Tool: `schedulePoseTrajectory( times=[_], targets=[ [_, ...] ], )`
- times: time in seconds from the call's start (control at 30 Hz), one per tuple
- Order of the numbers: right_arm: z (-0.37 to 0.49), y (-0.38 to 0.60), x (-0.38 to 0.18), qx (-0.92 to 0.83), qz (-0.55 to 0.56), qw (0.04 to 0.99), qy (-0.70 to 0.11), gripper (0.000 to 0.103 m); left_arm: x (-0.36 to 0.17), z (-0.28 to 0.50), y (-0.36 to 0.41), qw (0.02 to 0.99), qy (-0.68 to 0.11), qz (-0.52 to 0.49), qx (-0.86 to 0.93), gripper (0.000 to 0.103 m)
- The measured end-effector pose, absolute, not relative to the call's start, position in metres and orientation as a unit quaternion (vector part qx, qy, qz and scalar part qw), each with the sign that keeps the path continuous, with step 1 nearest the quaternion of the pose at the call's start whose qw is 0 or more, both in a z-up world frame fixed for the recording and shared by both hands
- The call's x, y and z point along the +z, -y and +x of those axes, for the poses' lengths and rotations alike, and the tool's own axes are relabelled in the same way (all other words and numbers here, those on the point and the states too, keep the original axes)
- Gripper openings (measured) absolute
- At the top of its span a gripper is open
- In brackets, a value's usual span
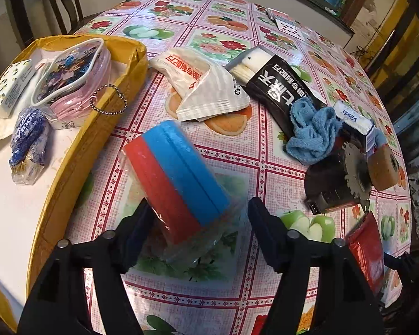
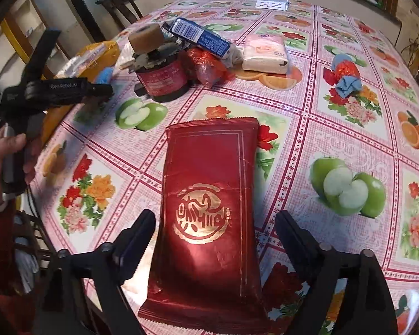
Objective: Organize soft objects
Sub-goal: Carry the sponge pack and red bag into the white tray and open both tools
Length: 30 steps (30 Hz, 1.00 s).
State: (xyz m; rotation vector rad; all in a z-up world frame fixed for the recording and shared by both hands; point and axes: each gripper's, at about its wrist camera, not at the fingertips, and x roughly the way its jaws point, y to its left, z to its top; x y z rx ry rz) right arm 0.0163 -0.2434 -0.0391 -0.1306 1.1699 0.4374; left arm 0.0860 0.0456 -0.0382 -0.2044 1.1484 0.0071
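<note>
A red and blue sponge block (image 1: pixel 178 178) in clear wrap lies on the fruit-print tablecloth. My left gripper (image 1: pixel 201 212) is open, with one finger on each side of the block's near end. Left of it stands a yellow cardboard box (image 1: pixel 69 153) holding a pink pouch (image 1: pixel 72 83), a blue-print tissue pack (image 1: pixel 28 139) and a white pack (image 1: pixel 8 89). A dark red foil packet (image 2: pixel 206 209) with a gold seal lies flat on the table. My right gripper (image 2: pixel 215 219) is open and straddles it, its fingers clear of both edges.
A white pouch (image 1: pixel 201 83), a black box (image 1: pixel 276 83), a blue cloth (image 1: pixel 312 131) and a dark tin (image 2: pixel 162 81) topped by a toothed disc and a brown roll crowd the table's middle. Further off lie a pink tissue pack (image 2: pixel 265 53) and a red-blue bundle (image 2: pixel 345 75). A hand (image 2: pixel 8 153) is at the left.
</note>
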Motion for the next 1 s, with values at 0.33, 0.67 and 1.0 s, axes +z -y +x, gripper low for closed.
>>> schedulePoseTrajectory(
  times=[0.33, 0.67, 1.0],
  targets=[
    [0.051, 0.218, -0.045, 0.195, -0.108, 0.802, -0.555, 0.092, -0.036, 0.099, -0.055, 0.830, -0.538, -0.141, 0.050, 0.073],
    [0.045, 0.222, -0.043, 0.202, -0.123, 0.813, -0.532, 0.067, -0.040, 0.104, -0.048, 0.839, -0.533, -0.101, 0.045, 0.051],
    [0.028, 0.244, -0.037, 0.253, -0.005, 0.803, -0.539, 0.058, -0.033, 0.071, -0.038, 0.849, -0.524, -0.065, -0.018, 0.039]
  ],
)
